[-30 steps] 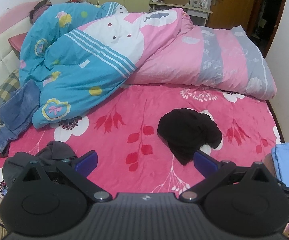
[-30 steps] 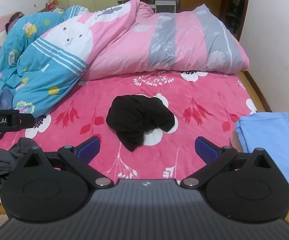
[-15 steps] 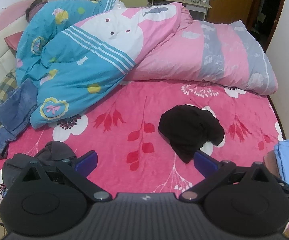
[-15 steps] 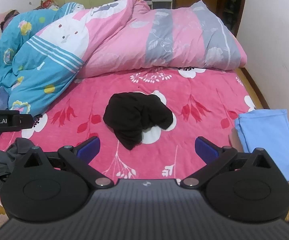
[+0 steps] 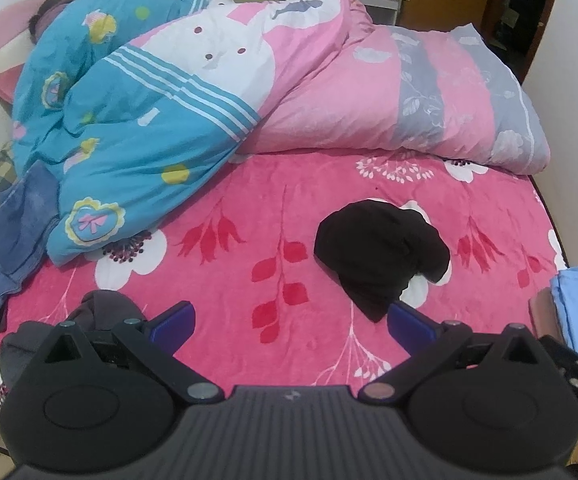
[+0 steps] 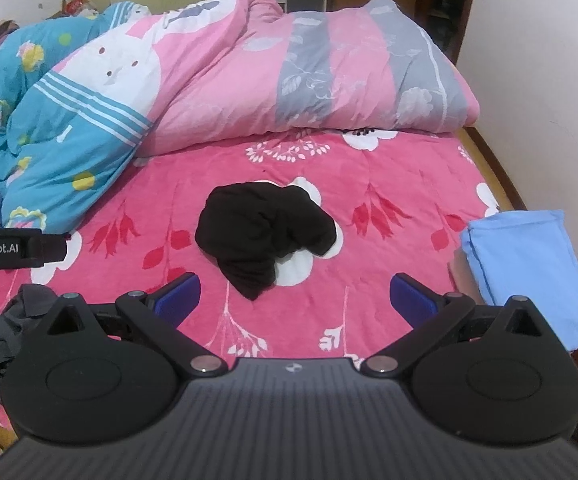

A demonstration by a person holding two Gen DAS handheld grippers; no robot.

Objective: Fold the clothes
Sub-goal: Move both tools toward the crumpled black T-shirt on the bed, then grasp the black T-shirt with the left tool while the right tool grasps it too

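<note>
Black and crumpled, the garment (image 6: 263, 232) lay in a soft heap on the plush pink bedspread (image 6: 389, 184), near its middle. The left gripper (image 5: 291, 320) and the right gripper (image 6: 295, 294) hung before it, fingers wide apart and empty. To fold well, each should pinch one edge and spread the limp cloth flat. A light blue garment (image 6: 529, 268) lay flat at the right edge.
</note>
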